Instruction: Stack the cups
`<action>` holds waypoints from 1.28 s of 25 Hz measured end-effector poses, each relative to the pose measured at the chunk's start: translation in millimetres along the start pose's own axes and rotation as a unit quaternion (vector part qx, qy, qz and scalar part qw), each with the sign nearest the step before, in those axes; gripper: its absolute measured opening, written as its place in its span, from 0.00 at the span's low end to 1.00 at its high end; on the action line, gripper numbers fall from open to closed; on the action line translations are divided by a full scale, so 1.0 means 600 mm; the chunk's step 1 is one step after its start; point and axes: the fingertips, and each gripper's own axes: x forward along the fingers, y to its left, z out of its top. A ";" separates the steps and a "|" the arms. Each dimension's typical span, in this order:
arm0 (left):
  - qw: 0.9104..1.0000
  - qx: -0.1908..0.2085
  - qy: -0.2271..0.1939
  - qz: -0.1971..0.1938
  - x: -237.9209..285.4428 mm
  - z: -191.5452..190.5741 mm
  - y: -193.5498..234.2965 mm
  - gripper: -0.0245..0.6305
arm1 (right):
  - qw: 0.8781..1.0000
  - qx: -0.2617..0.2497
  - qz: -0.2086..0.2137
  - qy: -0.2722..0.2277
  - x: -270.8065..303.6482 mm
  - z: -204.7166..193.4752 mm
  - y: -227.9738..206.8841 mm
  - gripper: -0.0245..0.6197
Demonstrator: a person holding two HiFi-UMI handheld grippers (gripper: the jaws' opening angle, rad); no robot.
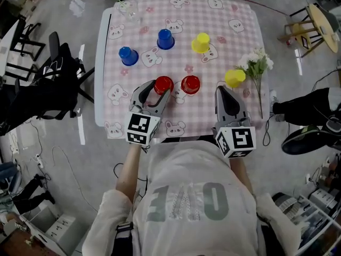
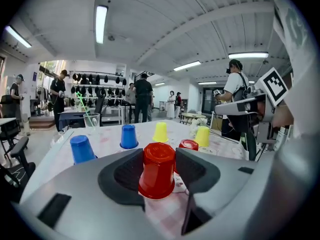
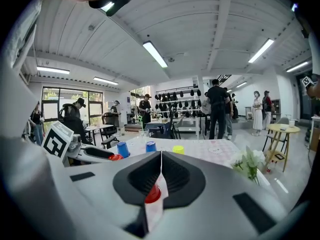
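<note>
Six upturned cups stand apart on the pink checked tablecloth (image 1: pixel 213 15): two blue (image 1: pixel 128 55) (image 1: pixel 165 38), two yellow (image 1: pixel 201 42) (image 1: pixel 234 78) and two red side by side. My left gripper (image 1: pixel 155 90) (image 2: pixel 158 154) is open around the left red cup (image 1: pixel 163 84) (image 2: pixel 157 170), which stands on the cloth between the pads (image 2: pixel 122 174). The second red cup (image 1: pixel 190 84) (image 2: pixel 188 144) sits just to its right. My right gripper (image 1: pixel 222 89) (image 3: pixel 161 156) is shut and empty near the table's front edge, below the nearer yellow cup.
A spray of white flowers (image 1: pixel 257 63) lies at the table's right edge. A clear glass with a green straw (image 1: pixel 128 7) (image 2: pixel 91 120) stands at the far left corner. Chairs and bags crowd the floor to the left (image 1: pixel 58 73); people stand in the background.
</note>
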 end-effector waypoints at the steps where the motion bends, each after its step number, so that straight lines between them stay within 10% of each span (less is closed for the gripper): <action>1: 1.000 -0.005 0.002 -0.002 0.007 -0.003 -0.003 0.37 | 1.000 0.002 -0.002 0.002 -0.003 -0.003 -0.004 0.08; 22: 0.999 -0.043 -0.010 -0.003 0.020 -0.006 -0.001 0.39 | 0.999 0.023 -0.026 0.015 -0.018 -0.021 -0.033 0.08; 32: 0.975 -0.053 -0.053 0.211 -0.019 0.055 0.258 0.39 | 0.999 0.018 -0.027 0.019 -0.018 -0.025 -0.030 0.08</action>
